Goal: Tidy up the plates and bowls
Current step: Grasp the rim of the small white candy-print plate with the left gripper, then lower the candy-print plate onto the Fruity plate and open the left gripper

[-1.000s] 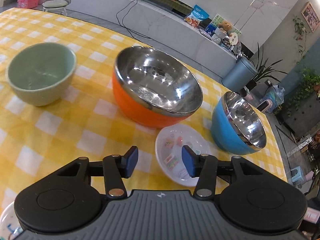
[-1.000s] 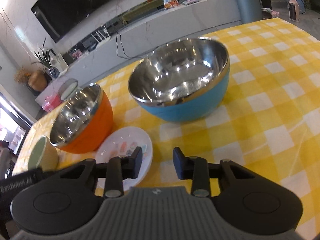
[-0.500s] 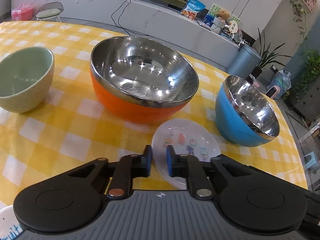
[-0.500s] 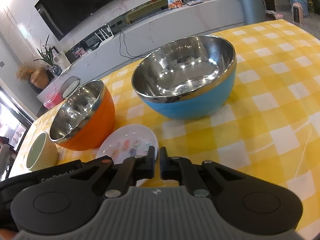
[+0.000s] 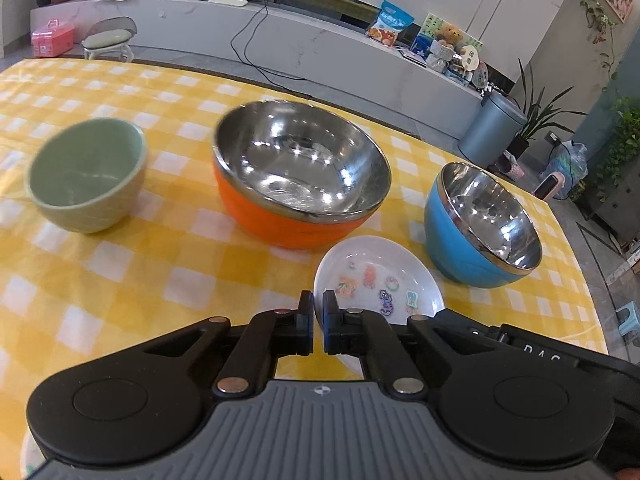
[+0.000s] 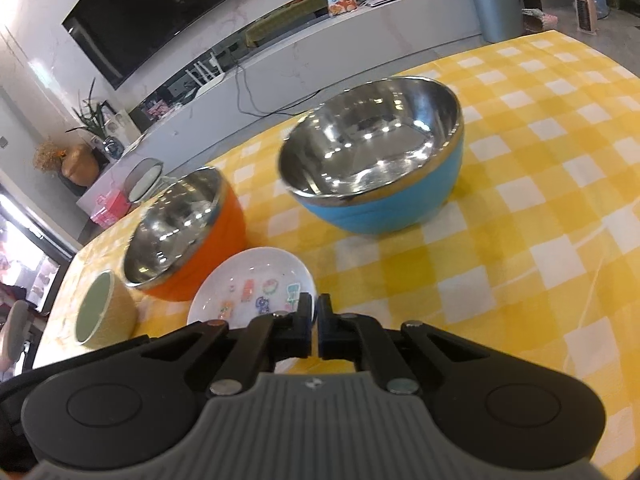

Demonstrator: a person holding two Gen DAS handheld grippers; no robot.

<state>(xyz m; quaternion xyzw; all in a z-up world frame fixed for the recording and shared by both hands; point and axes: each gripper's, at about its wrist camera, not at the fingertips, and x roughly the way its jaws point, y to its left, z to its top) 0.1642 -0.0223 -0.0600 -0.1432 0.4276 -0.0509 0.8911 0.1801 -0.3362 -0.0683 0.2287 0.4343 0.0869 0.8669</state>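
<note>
The left gripper (image 5: pixel 318 322) is hanging over the yellow checked tablecloth (image 5: pixel 120 280), and its two black fingers are squeezed together with nothing between them. The right gripper (image 6: pixel 316 326) is doing the same, fingers pressed together and holding nothing. Just past both tips, a small white plate with cartoon stickers (image 5: pixel 380 276) is lying flat on the cloth. Behind the plate, an orange bowl with a shiny steel inside (image 5: pixel 300 176) is sitting near the middle. A blue steel bowl (image 5: pixel 484 224) is sitting close beside the plate, on the right in the left view. A pale green bowl (image 5: pixel 86 174) is standing well apart on the other side.
</note>
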